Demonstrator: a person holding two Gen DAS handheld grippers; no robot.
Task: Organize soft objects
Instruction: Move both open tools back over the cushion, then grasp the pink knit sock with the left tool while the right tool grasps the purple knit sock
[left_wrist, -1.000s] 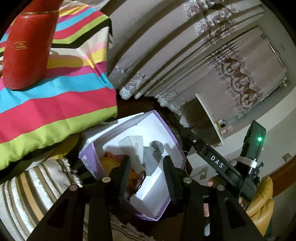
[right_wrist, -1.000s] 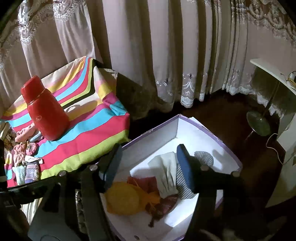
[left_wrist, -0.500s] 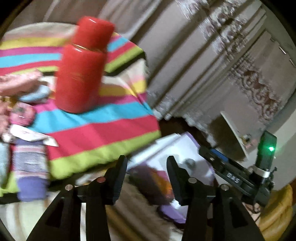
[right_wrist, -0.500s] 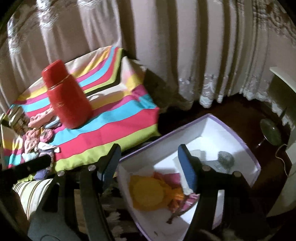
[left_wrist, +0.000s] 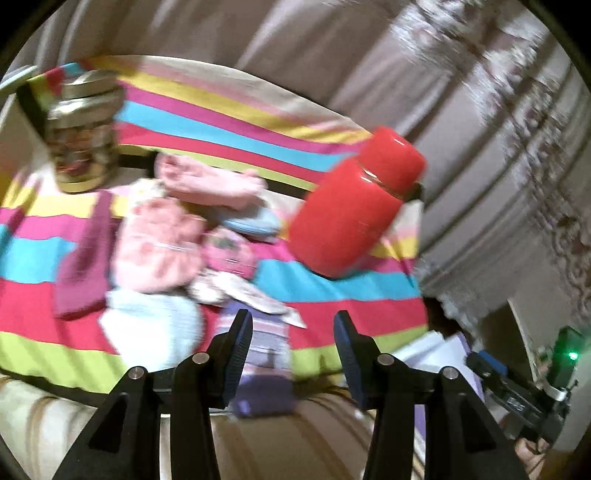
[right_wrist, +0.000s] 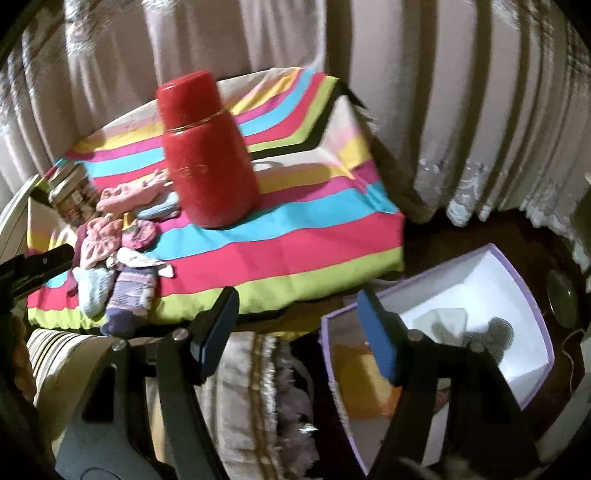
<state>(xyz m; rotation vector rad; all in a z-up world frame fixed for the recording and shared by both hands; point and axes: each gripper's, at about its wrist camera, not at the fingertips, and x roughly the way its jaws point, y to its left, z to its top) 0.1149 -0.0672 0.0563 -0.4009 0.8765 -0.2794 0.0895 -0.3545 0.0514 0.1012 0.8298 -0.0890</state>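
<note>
The left gripper (left_wrist: 291, 343) hangs with its jaws apart and nothing between them. Just past its left finger, at 12 o'clock from the camera, a purple striped sock (left_wrist: 264, 354) lies across the near lime-green edge of the striped cloth (left_wrist: 332, 291), its dark toe drooping over that edge toward the beige striped cushion (left_wrist: 280, 439) below. At 11 o'clock a pale blue sock (left_wrist: 155, 325) lies touching it, and beyond these the rest of the soft pile crowds together: a pink frilly piece (left_wrist: 159, 243), a pink round piece (left_wrist: 229, 251), a maroon cloth (left_wrist: 85, 273) at 10 o'clock. The view is blurred, so finer detail cannot be told.

The right gripper (right_wrist: 297, 325) is also spread wide and holds nothing. It hovers over the gap between the cloth's near edge and the purple-rimmed box (right_wrist: 509, 266), which sits low at 3 o'clock of the fingers. Inside the box lie a yellow item (right_wrist: 354, 373), a white folded piece (right_wrist: 443, 317) and a checked grey piece (right_wrist: 498, 328); the right finger overlaps the box's near-left wall.

Further out, at 11 o'clock in the right view, the red flask (right_wrist: 207, 151) stands upright mid-cloth, just beside the pile's far end. The cloth to its right, toward the corner at 1 o'clock, is bare stripes. A glass jar (left_wrist: 81, 140) stands at the far left edge. Pleated curtains (right_wrist: 443, 92) close off the back, hanging right behind the cloth's far edge.
</note>
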